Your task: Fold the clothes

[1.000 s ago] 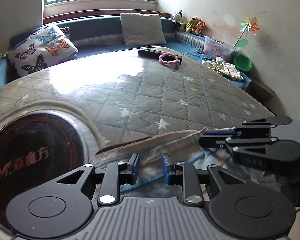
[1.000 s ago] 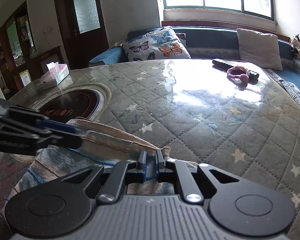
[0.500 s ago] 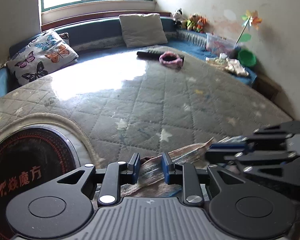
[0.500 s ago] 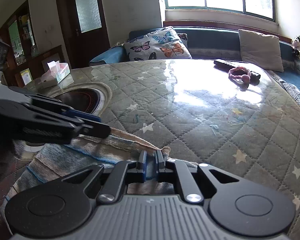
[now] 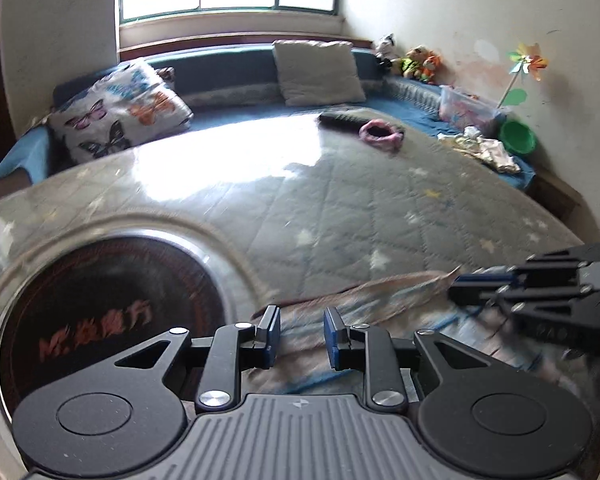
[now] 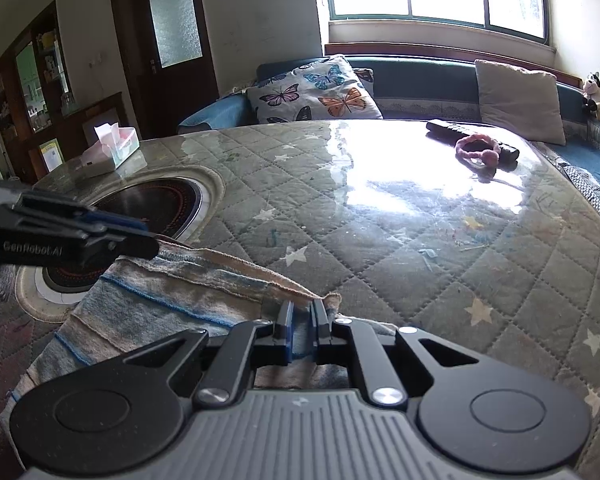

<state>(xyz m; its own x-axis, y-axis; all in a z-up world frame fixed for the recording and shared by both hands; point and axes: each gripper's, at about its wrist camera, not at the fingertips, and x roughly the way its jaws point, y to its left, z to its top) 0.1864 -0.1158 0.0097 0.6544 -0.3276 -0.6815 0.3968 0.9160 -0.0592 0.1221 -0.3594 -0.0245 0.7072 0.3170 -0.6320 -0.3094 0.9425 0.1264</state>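
A striped grey, tan and blue cloth [image 6: 168,304] lies on the quilted table near its front edge; it also shows in the left wrist view [image 5: 380,292]. My right gripper [image 6: 301,312] is nearly shut on the cloth's far right corner. My left gripper [image 5: 302,328] has its jaws apart over the cloth's left part, with cloth showing between the fingers; it appears from the side in the right wrist view [image 6: 140,240] at the cloth's far left corner. The right gripper shows in the left wrist view [image 5: 464,284].
A round black induction cooker [image 6: 156,204] is set into the table [image 6: 380,220] left of the cloth. A tissue box [image 6: 110,148] stands at the far left. A remote [image 6: 472,138] and a pink scrunchie [image 6: 476,152] lie at the far side. A sofa with cushions runs behind.
My left gripper has swung left, so the cooker fills more of its view. Its jaws have opened a little wider. The right gripper stays shut on the cloth corner.
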